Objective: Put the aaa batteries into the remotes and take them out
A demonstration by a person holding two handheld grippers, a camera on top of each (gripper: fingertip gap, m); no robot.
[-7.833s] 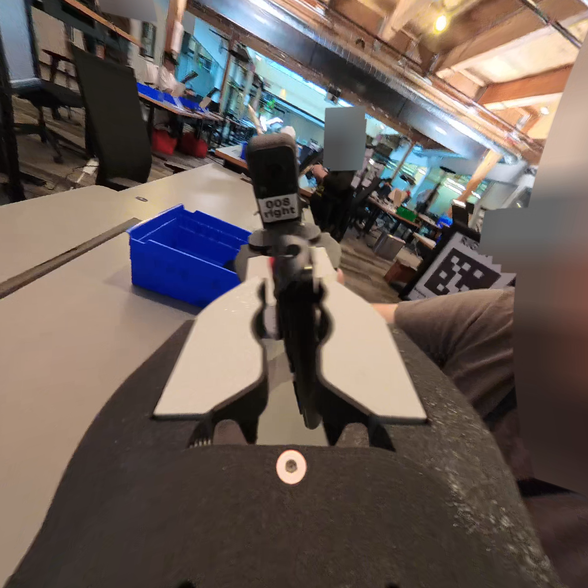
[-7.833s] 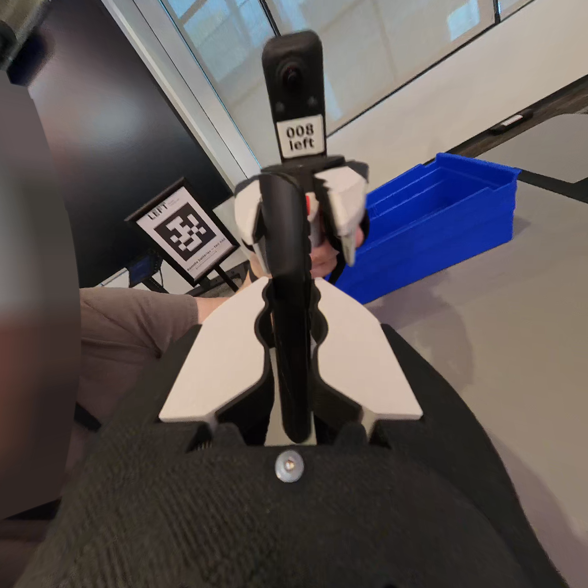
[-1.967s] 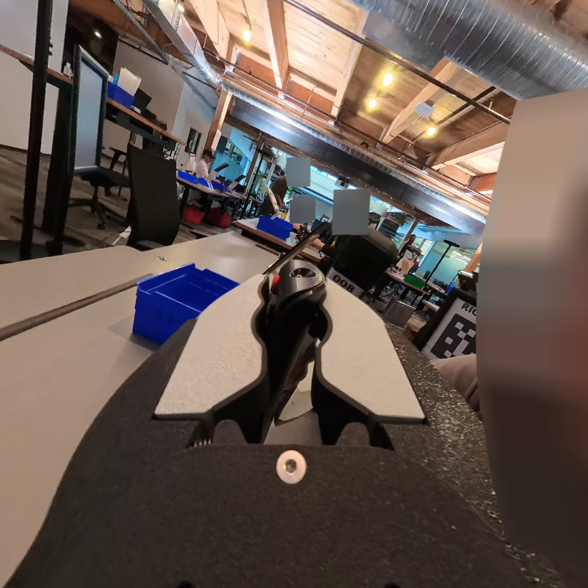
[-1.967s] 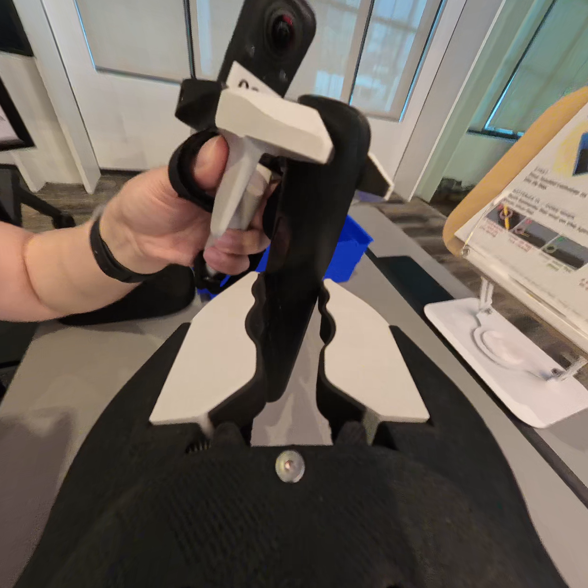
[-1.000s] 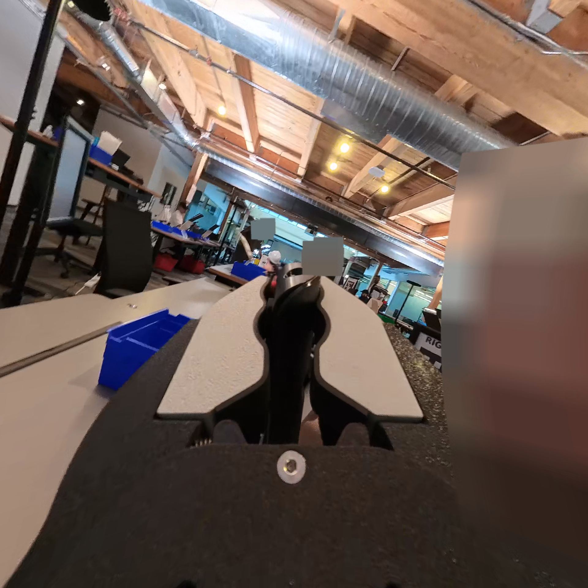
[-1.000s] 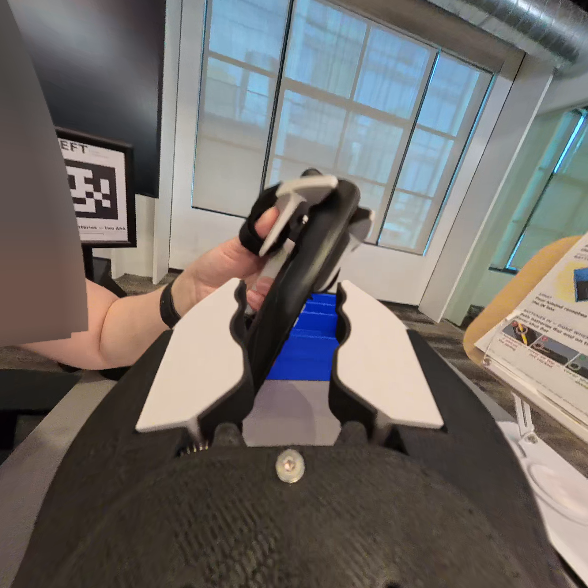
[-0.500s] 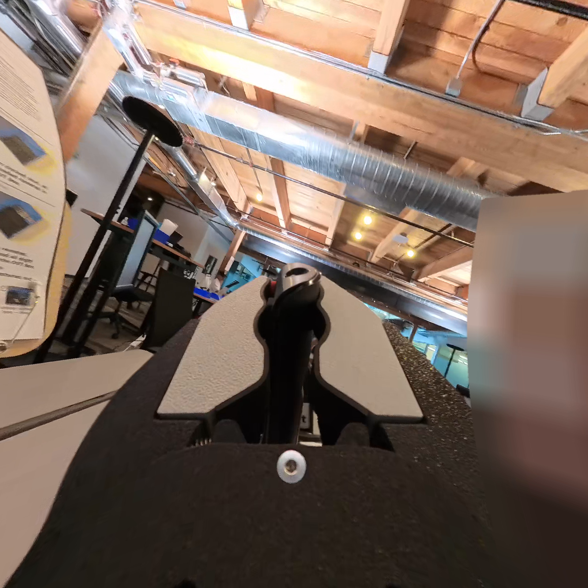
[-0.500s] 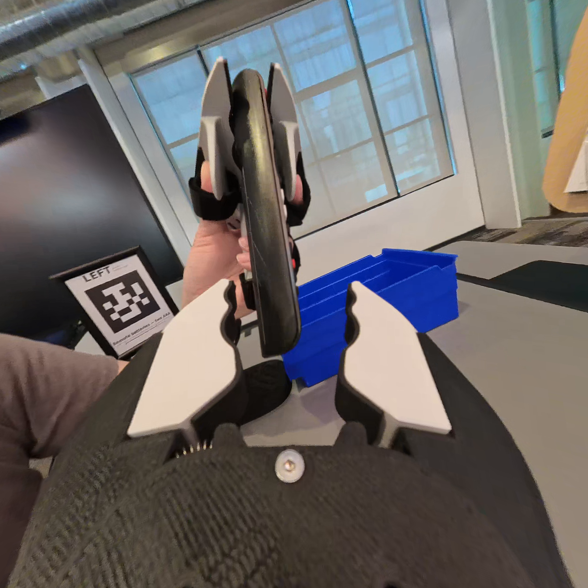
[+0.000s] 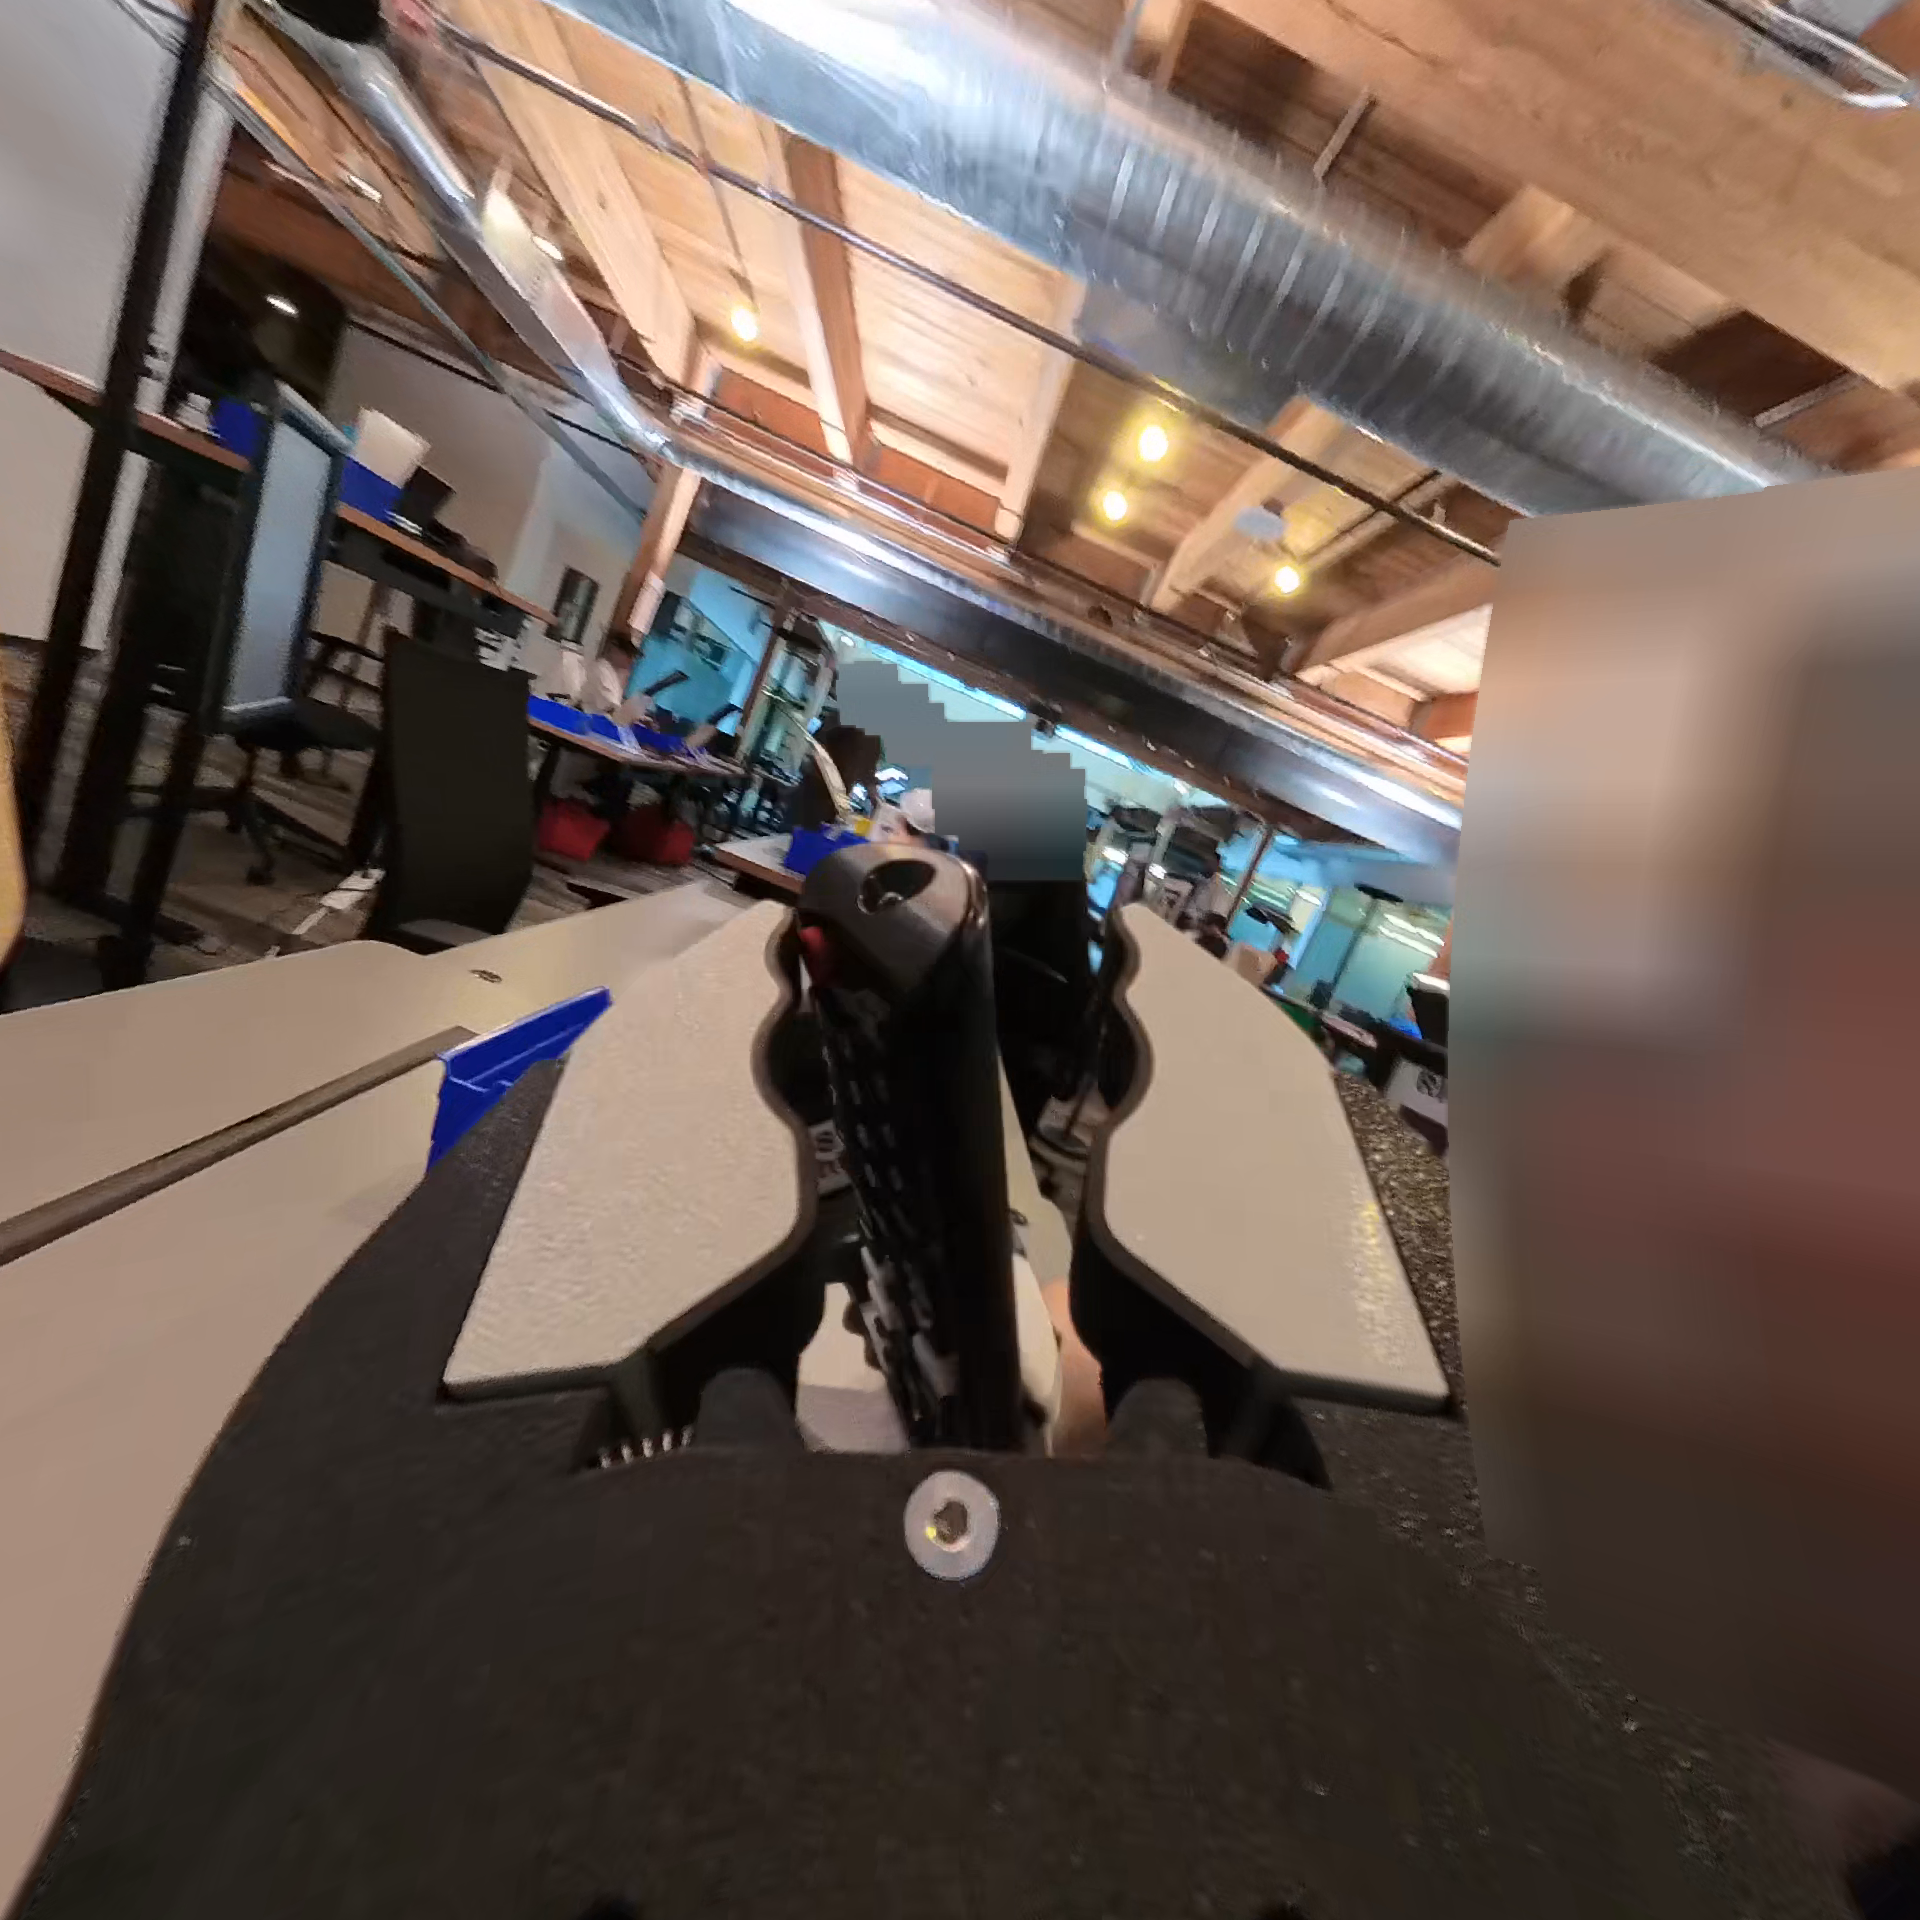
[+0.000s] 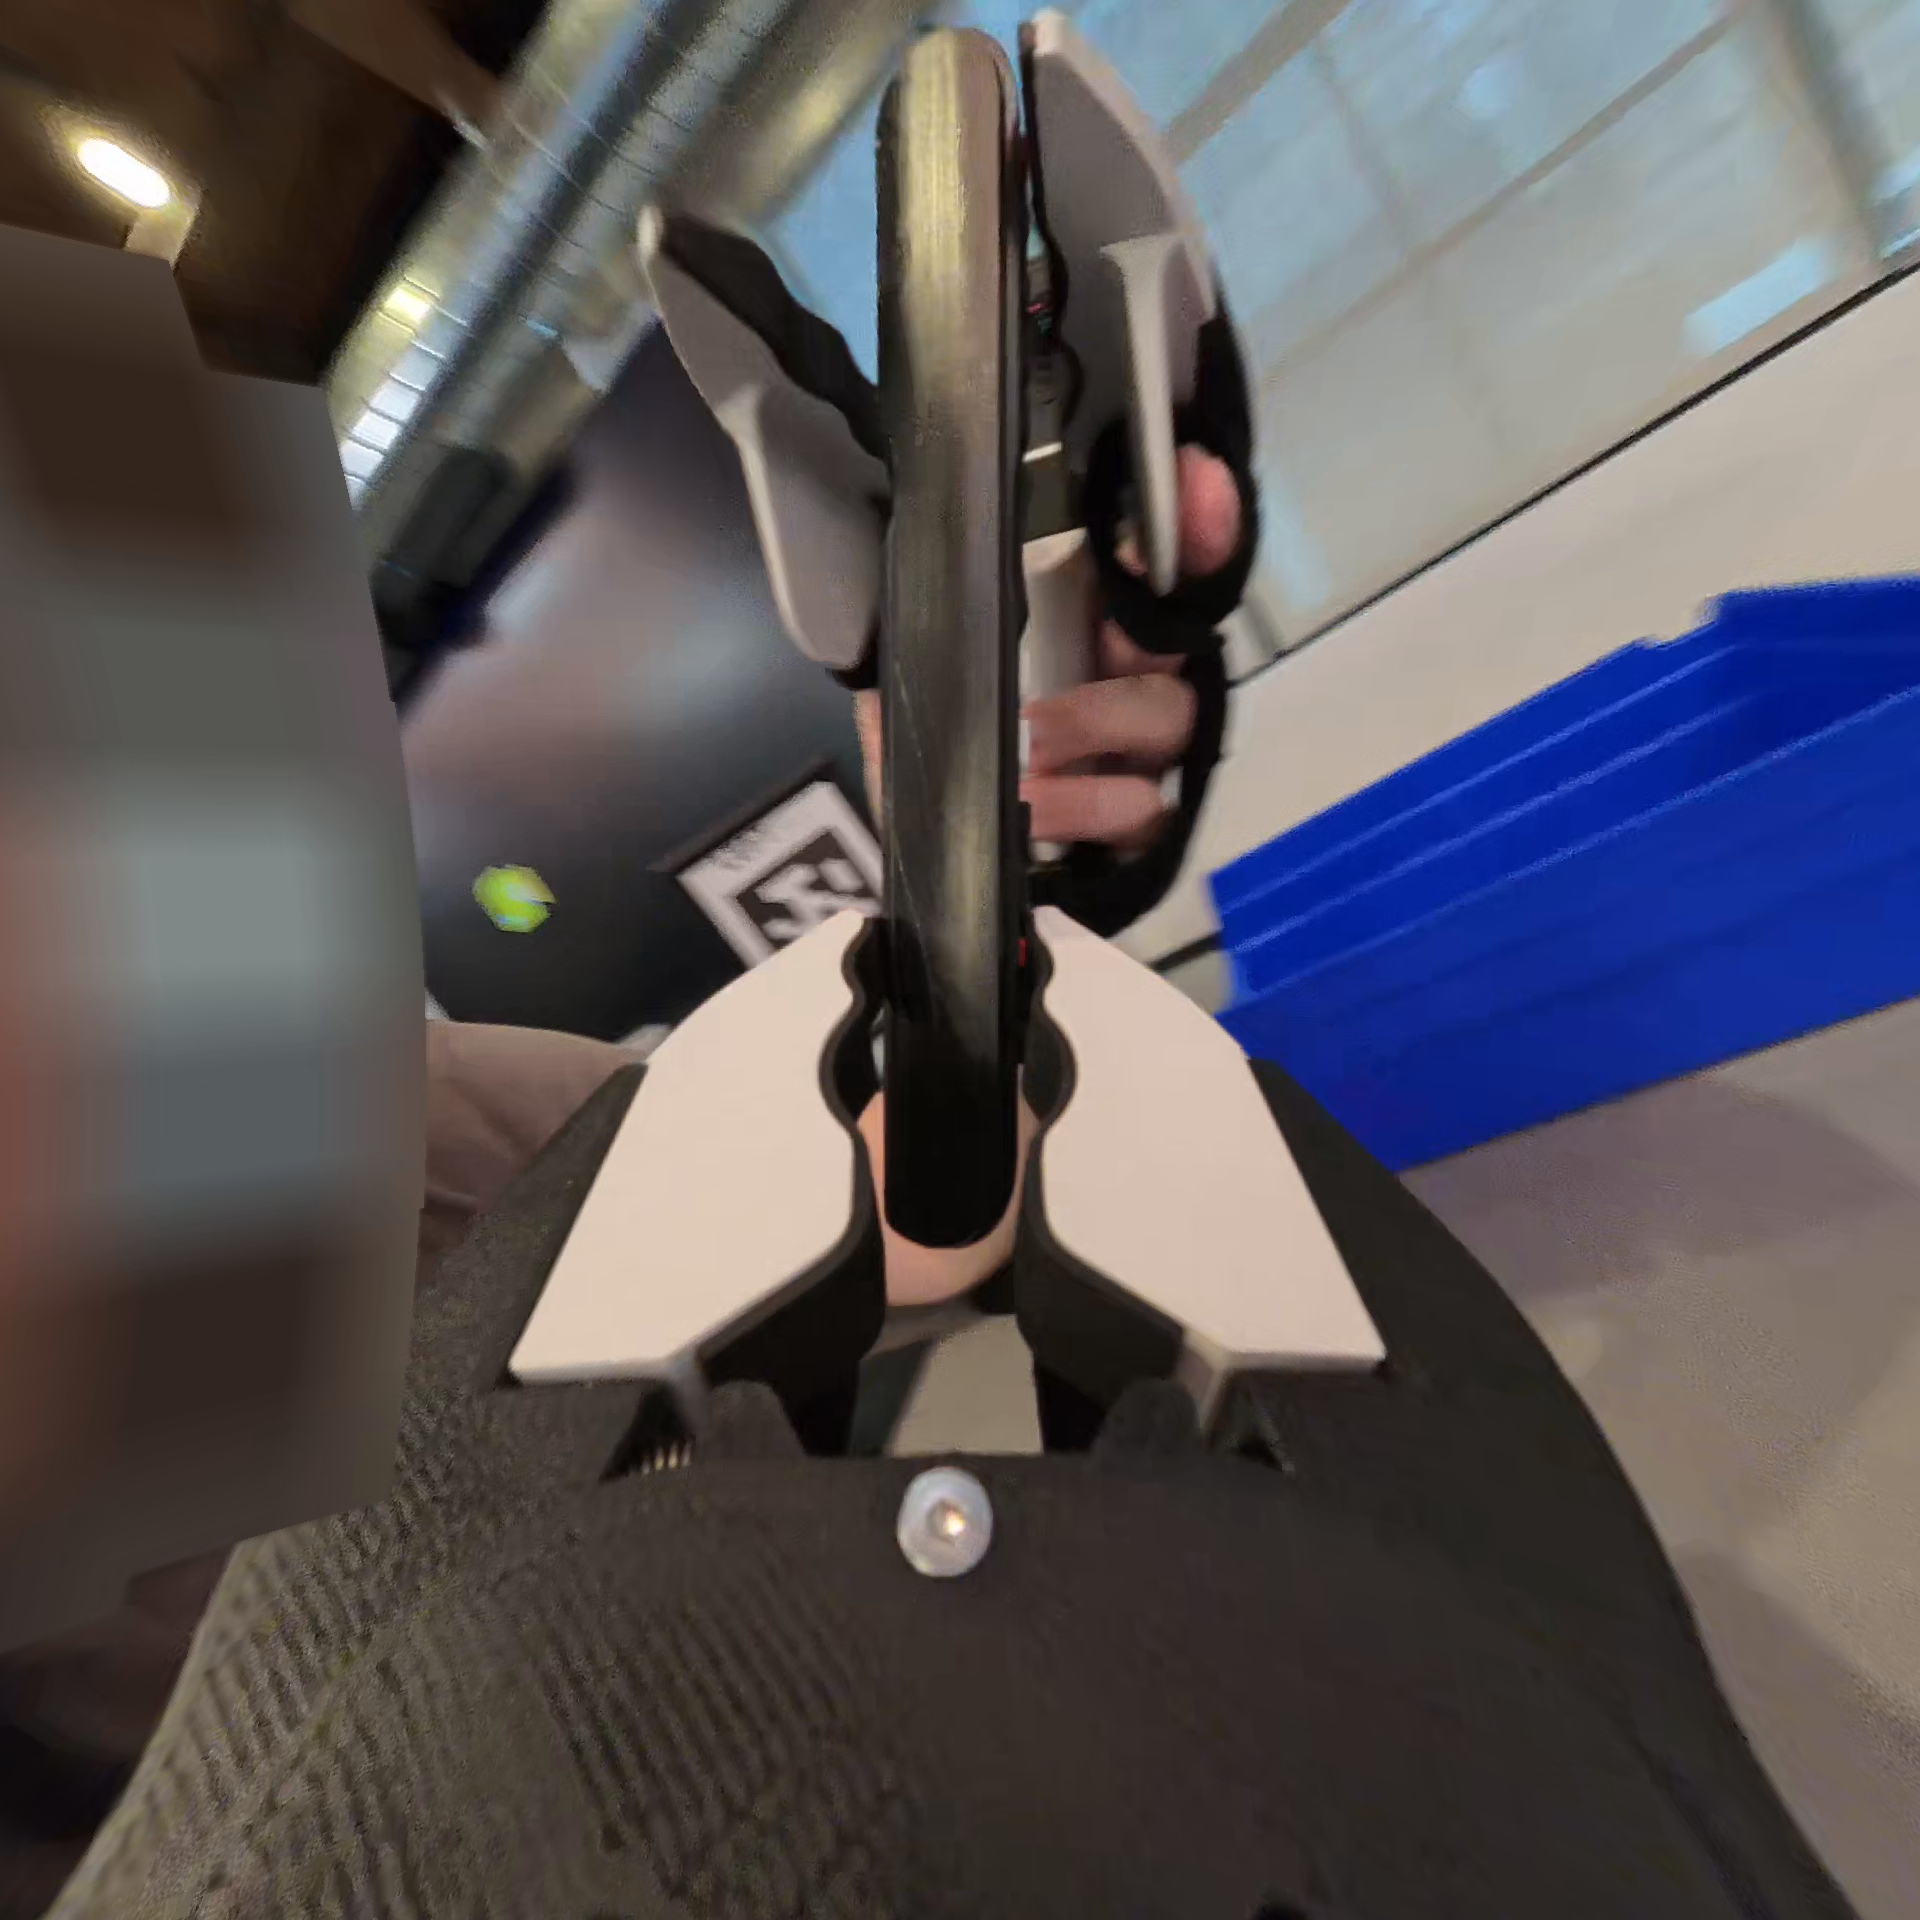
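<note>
The left hand-held gripper (image 9: 940,997) stands partly open, its fingers apart, with the black remote (image 9: 914,1122) upright between them, leaning on the left finger. The right hand-held gripper (image 10: 951,997) is nearly closed, clamping the remote's lower end. A blue bin (image 10: 1579,862) sits on the grey surface (image 10: 1704,1330) to the right; its contents cannot be seen. Overhead run wooden beams and a silver duct (image 9: 1299,239)

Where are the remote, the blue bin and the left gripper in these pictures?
remote (image 10: 940,623): right wrist view, on its dark edge.
blue bin (image 10: 1558,883): right wrist view, on its side wall.
left gripper (image 9: 940,997): left wrist view, between its fingertips.
</note>
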